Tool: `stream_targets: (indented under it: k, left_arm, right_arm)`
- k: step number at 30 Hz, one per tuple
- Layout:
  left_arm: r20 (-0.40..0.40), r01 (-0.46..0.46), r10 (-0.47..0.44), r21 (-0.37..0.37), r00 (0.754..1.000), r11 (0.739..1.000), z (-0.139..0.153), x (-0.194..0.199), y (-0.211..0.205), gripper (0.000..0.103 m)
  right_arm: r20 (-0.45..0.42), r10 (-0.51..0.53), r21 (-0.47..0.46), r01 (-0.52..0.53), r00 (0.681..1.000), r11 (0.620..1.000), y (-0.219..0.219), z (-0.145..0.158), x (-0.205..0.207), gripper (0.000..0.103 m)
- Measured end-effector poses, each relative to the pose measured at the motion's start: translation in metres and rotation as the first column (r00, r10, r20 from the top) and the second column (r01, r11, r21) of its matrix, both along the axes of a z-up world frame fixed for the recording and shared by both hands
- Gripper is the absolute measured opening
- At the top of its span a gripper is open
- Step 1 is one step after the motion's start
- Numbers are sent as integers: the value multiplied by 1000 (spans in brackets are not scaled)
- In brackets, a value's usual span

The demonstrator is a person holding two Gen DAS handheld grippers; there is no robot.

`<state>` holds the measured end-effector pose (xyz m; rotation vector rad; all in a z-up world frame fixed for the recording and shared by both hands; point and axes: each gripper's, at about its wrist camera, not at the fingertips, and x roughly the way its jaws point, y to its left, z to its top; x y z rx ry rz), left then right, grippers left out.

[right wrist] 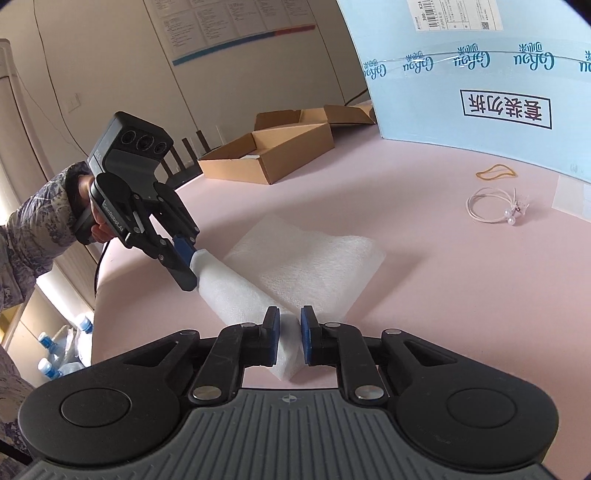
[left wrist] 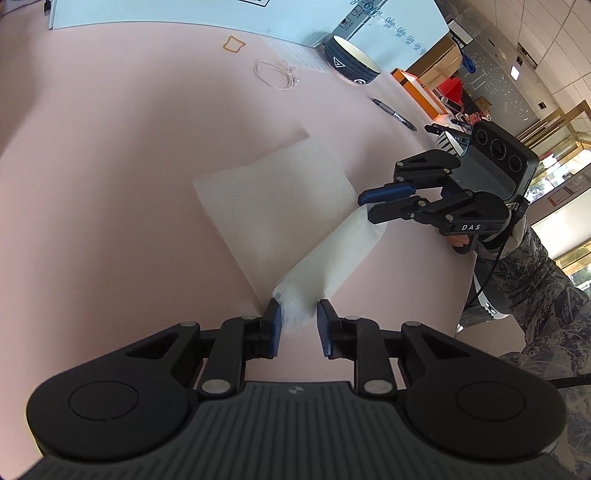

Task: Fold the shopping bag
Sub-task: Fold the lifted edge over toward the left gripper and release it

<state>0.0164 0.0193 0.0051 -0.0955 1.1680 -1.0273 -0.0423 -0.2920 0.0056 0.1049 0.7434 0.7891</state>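
White foam-like bag (left wrist: 273,206) lies on the pink counter (left wrist: 129,166), its near edge rolled into a tube (left wrist: 328,258) w/ a gripper at each end.

Left wrist view, L to R: rubber band (left wrist: 234,44) and string loop (left wrist: 277,74) far back, dark bowl (left wrist: 351,61) by a pale blue box (left wrist: 184,11), pen (left wrist: 393,113) further right. Left gripper (left wrist: 298,326) is bottom centre, jaws only narrowly apart; the tube's end sits between the blue pads (left wrist: 275,326) — it touches the left pad, but a firm pinch isn't clear. Right gripper (left wrist: 369,208) comes in from the right edge, nearly closed at the tube's far end; a hand (left wrist: 460,242) and camo sleeve behind it. Bowl and pen show only here.

Right wrist view, L to R: water bottles (right wrist: 55,354) on the floor at the left edge, the left gripper (right wrist: 186,264) nearly closed at the tube's far end, open cardboard boxes (right wrist: 269,155) behind. Right gripper (right wrist: 289,338) at bottom centre, jaws a narrow gap apart w/ the tube end between them, the fabric filling the gap. Band (right wrist: 496,171) and string (right wrist: 495,210) at right under the blue box (right wrist: 480,74). Bottles and cardboard show only here.
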Motion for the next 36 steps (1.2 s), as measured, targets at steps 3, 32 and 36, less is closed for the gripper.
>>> stream_targets:
  k: [3, 32, 36]
  left_arm:
    - [5, -34, 34, -23, 999, 999, -1, -5, 5, 19]
    - [327, -184, 204, -90, 923, 979, 1, -52, -44, 23]
    - [337, -174, 190, -79, 922, 982, -1, -52, -39, 22]
  right_arm:
    - [29, 2, -37, -1, 1000, 999, 5, 0, -2, 9]
    - [179, 8, -183, 25, 984, 983, 24, 0, -20, 10]
    - [178, 6, -179, 26, 984, 984, 24, 0, -20, 10]
